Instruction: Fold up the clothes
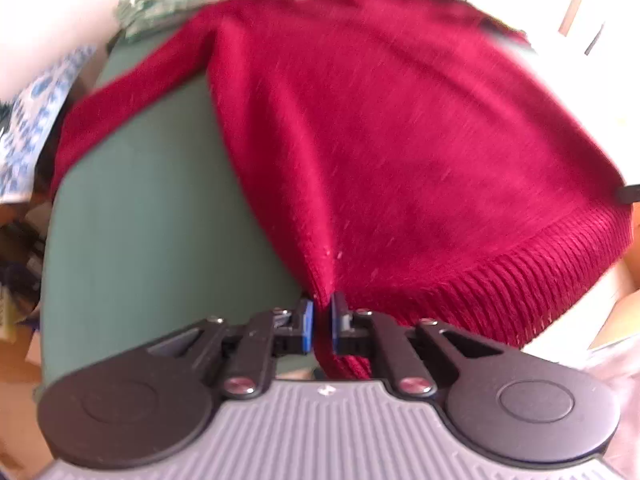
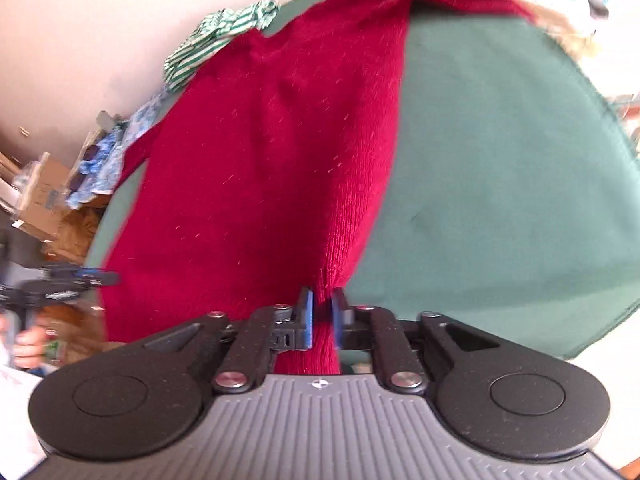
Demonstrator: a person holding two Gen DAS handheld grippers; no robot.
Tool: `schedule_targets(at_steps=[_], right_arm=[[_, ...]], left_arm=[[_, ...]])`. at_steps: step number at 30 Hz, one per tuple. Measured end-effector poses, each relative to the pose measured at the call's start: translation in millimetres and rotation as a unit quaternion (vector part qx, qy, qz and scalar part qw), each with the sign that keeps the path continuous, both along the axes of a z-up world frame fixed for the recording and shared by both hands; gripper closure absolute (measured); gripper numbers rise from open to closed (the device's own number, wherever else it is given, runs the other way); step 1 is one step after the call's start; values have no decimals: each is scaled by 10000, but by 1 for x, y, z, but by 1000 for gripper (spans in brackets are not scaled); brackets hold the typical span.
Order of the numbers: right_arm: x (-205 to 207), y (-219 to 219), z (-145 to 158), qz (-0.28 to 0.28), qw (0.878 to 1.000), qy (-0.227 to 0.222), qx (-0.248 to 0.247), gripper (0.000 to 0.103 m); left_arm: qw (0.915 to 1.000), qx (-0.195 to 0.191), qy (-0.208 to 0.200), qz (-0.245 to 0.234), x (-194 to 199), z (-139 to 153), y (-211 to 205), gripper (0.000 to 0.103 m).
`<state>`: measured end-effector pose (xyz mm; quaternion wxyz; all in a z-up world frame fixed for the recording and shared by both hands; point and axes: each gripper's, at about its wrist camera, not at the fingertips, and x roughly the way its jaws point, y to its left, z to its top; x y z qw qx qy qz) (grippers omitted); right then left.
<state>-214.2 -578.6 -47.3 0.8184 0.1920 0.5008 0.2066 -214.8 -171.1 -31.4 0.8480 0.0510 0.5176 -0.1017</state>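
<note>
Dark red knitted sweater (image 1: pixel 380 128) lies spread over a green cloth-covered tabletop (image 1: pixel 144 216), filling most of the left wrist view, with one sleeve stretching off toward the left edge and the ribbed hem curving along the lower right. In this view the left gripper (image 1: pixel 322 326) has its blue-padded fingers (image 1: pixel 307 326) pressed nearly together on a bunched corner of the sweater's hem, the fabric pulled into a ridge that runs up from the pinch. A crumpled green-and-white striped garment (image 1: pixel 176 4) sits at the far end of the tabletop, just beyond the sweater's shoulder, and a blue-and-white patterned cloth (image 1: pixel 36 120) hangs off at the left. In the right wrist view the sweater (image 2: pixel 256 152) runs away from the camera across the same green tabletop (image 2: pixel 500 184), whose right half is bare. The right gripper (image 2: pixel 323 322) has its fingers (image 2: pixel 307 322) closed on a thicker gathered fold of the sweater's edge, leaving a narrow gap filled by the red knit. The striped garment (image 2: pixel 212 44) lies at the far left, touching the sweater, and the left gripper (image 2: pixel 76 280) shows blurred at the left edge, with a person's hand (image 2: pixel 30 340) below it.
</note>
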Motion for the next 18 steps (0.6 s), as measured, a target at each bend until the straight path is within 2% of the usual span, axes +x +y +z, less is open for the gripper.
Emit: schedule_targets(at_steps=[2,4,7,8,10,12,14,17,18], right_arm=[[1,-2,-3,75,9984,194,522,54],[-4,-14,3,-242,9972,-218,669,54],[5,-34,1,-902,9945,-365,388,56],[11,-34,-4,-875,9949,-329,386,57],[23,-31,-13,-817,9956,-273,366,62],[28,-16,-16,-706,9965,-419,172,69],[31,-1,-14,-539,9968,-586,48,96],[33,23,-6,-217,9959,-875,-107,96],[30,33,2,-57,9932,-1076,-446,96]], left_arm=[[10000,-13,55,47,7,-1,5,96],[10000,65,26,60,12,0,8,95],[9997,197,100,53,14,-5,10,93],[9996,285,81,-3,14,-5,7,93],[9988,464,39,-119,14,-5,0,93],[9984,534,66,-149,15,-5,-1,91],[9984,544,106,-131,15,-6,0,88],[9982,566,127,-118,15,-6,-1,88],[9980,612,97,-148,14,-6,-3,88]])
